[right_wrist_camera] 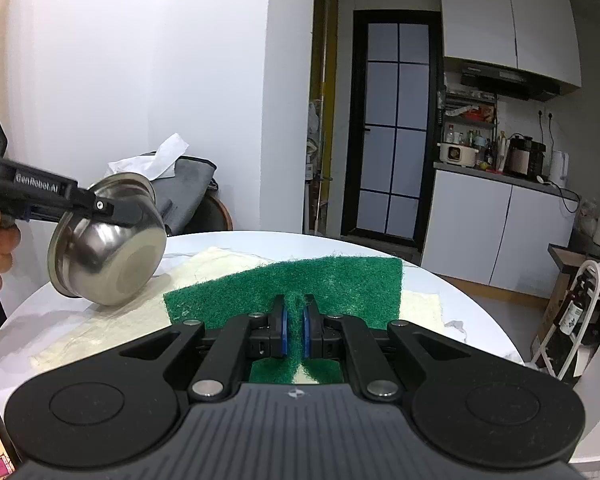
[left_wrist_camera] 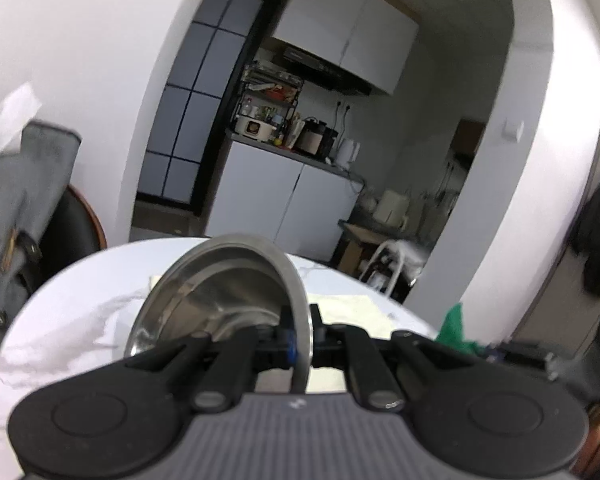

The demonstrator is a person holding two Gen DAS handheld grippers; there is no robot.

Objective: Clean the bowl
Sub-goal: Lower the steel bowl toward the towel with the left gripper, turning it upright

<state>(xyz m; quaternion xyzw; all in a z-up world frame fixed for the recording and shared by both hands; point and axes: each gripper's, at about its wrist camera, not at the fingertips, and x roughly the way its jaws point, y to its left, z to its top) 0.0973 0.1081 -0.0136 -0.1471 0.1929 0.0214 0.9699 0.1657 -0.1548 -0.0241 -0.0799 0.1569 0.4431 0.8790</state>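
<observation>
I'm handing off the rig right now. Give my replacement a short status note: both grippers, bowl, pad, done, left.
Left gripper: shut on the steel bowl rim, bowl lifted and tilted above the white table.
Right gripper: shut on the green scouring pad, which spreads out ahead over the cream cloth.
Done: both items grasped.
Left: pad and bowl are apart; bring the pad to the bowl and scrub.

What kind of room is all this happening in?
Most likely a home dining corner beside a small kitchen: a round white table up front, and behind it wall cabinets, a range hood and a counter with a kettle.
</observation>
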